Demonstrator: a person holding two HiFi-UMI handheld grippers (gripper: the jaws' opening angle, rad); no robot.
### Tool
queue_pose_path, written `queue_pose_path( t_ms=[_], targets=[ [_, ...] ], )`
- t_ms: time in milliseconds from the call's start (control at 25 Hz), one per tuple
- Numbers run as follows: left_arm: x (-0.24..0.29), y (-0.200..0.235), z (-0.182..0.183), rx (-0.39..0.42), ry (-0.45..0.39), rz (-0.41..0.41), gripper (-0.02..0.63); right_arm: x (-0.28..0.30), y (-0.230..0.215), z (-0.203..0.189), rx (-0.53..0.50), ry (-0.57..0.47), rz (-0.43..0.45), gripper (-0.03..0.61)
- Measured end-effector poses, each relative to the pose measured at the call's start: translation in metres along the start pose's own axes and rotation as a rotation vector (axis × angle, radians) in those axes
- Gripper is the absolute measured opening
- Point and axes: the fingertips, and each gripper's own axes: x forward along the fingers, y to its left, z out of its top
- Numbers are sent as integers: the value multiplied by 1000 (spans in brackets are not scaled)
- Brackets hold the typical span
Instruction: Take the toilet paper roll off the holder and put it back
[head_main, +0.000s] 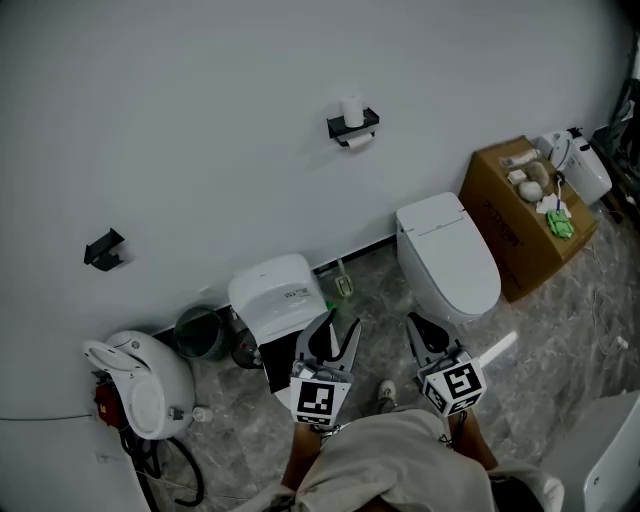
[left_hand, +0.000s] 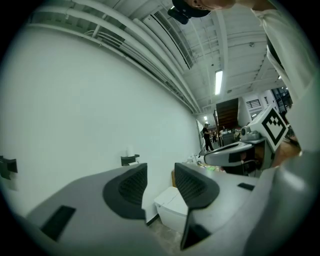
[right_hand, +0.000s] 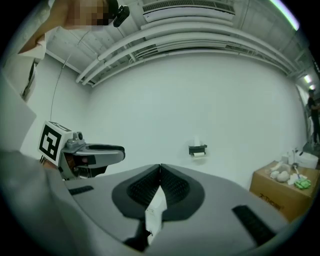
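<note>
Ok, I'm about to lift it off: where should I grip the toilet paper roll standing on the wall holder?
Probably its curved sides, midway up, coming from the front. The toilet paper roll stands upright on the black holder against the wall, so its back is blocked; put a jaw either side.

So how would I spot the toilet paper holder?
Look at the plain white wall behind the white toilet. A small black shelf-like holder is fixed there, up and left of the toilet. Unlike the bare black bracket far left, it carries white paper.
</note>
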Motion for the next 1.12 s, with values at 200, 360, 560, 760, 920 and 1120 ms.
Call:
queue_pose_path(
  t_ms=[200,360,560,760,920,1120],
  targets=[
    [30,-2,0,5,19,19,178,15,-29,2,12,-7,24,-3],
    [51,-5,2,14,34,27,178,23,-50,4,22,-10,40,-3],
    [74,-12,5,20,46,38,178,30,-75,7,28,-12,59,-3],
    [92,-12,7,33,57,54,178,39,-94,11,30,-20,74,-3],
    [104,-10,9,37,58,63,178,45,-106,13,31,-26,77,-3],
    [118,-7,12,44,28,69,177,49,-118,10,32,-20,70,-3]
  ],
)
